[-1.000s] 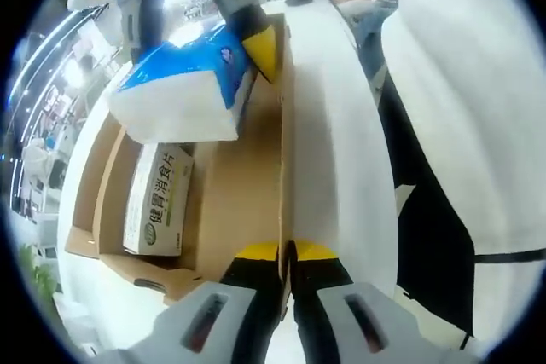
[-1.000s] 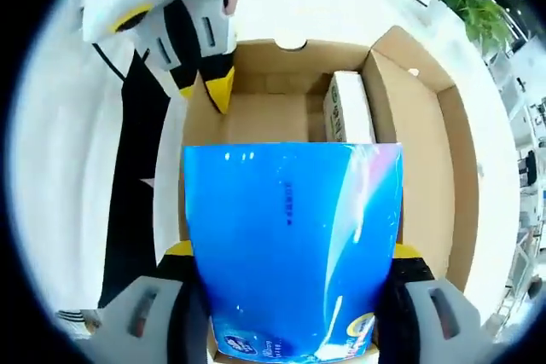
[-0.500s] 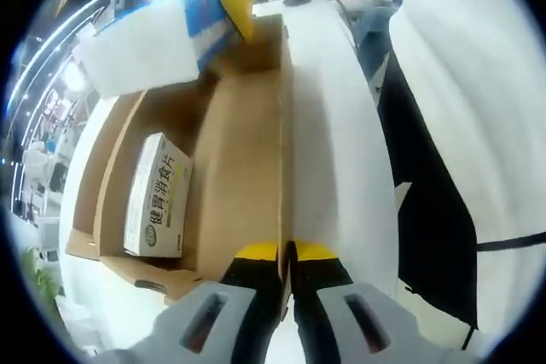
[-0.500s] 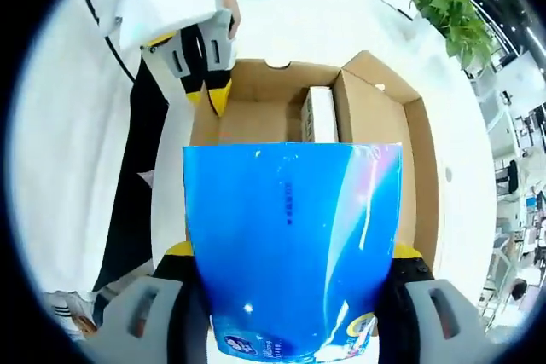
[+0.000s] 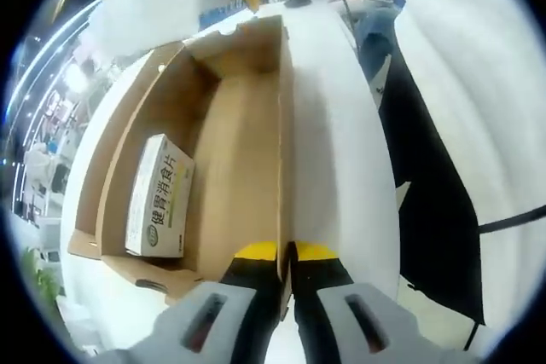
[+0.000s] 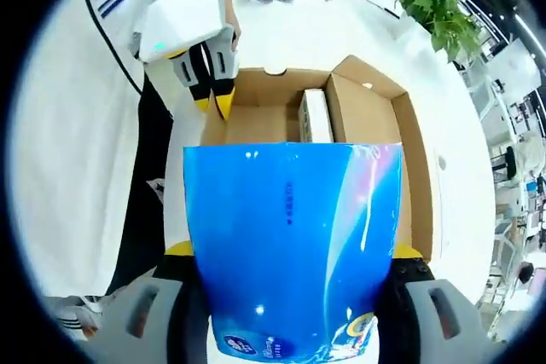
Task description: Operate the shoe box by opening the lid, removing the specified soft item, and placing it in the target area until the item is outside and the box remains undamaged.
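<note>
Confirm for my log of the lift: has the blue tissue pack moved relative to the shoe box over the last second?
Yes. The blue tissue pack, clamped by the right gripper, has risen away from the shoe box, out over its far end.

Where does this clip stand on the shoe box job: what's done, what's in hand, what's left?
Done: the shoe box is open, with no damage visible. In hand: the right gripper is shut on the blue soft pack, held up above the box, while the left gripper pinches the box's side wall. A small white carton lies inside. Left: setting the pack down in the target area, which I can't identify here.
</note>
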